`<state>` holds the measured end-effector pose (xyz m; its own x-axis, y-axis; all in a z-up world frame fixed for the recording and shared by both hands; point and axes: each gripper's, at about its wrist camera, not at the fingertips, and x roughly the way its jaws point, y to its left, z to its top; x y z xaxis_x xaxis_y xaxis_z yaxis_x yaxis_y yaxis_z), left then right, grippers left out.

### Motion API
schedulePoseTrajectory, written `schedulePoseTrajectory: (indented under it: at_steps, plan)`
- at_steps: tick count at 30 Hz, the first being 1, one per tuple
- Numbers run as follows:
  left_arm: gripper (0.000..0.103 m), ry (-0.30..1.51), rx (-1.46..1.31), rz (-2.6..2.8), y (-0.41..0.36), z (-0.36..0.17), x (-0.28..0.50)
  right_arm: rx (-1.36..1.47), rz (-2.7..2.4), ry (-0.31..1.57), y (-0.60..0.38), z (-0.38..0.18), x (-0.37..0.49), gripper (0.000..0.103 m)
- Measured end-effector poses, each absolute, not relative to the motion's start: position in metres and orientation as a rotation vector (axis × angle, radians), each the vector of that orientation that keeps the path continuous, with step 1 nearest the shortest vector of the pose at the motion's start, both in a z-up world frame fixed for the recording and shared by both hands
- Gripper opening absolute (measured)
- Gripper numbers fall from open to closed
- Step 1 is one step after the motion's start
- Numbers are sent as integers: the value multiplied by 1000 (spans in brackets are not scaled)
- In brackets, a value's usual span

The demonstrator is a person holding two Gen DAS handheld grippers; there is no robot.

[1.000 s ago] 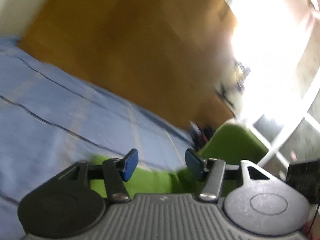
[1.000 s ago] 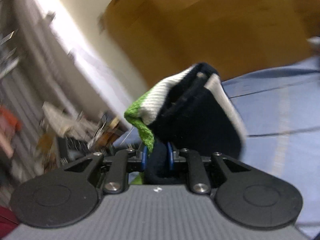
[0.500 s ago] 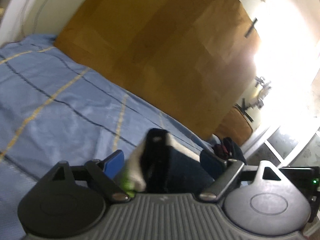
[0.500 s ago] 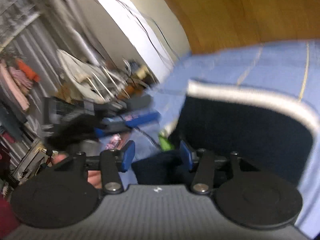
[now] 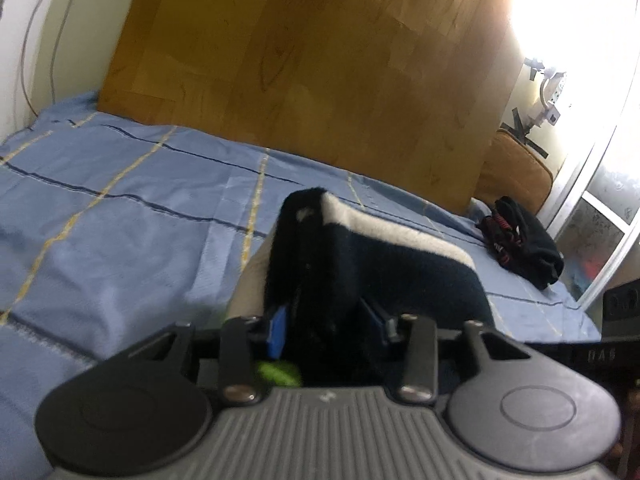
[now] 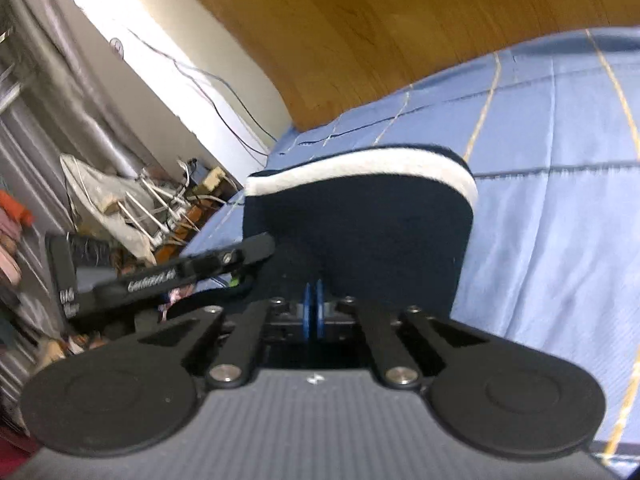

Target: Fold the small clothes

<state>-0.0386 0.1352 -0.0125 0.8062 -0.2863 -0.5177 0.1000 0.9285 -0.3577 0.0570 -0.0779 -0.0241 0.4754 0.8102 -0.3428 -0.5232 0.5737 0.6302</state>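
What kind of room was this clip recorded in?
Most likely a bedroom in a home. A blue checked bedsheet covers a bed set against a wooden headboard, and a cluttered side area holds a folded drying rack and hanging clothes.

Blue checked bedsheet [image 5: 132, 216] with yellow lines — wooden headboard [image 5: 320, 60] behind. White wall [image 5: 28, 40], cables hanging. Bright window [image 5: 592, 80] at right — glare. Cluttered shelves [image 6: 132, 204] beside bed.
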Motion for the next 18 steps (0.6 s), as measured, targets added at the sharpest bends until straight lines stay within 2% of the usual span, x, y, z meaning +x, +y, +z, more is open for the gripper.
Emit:
schedulePoseTrajectory:
  at_steps: [3, 5, 7, 9, 14, 18]
  plan:
    - [39, 588, -317, -191, 135, -13, -51, 487, 863, 671, -87, -15, 53, 3]
    - [42, 582, -325, -190, 135, -10, -56, 487, 867, 663, -90, -14, 51, 4]
    - [62, 574, -352, -215, 135, -3, -58, 497, 882, 639, -100, -12, 49, 9]
    - [70, 539, -369, -244, 133, 7, -61, 483, 883, 591, -105, -4, 48, 14]
    - [71, 460, -343, -284, 124, 33, -44, 429, 820, 493, -101, 27, 63, 17]
    - [70, 472, -309, -290, 115, 35, -15, 391, 756, 542, -82, 31, 81, 17]
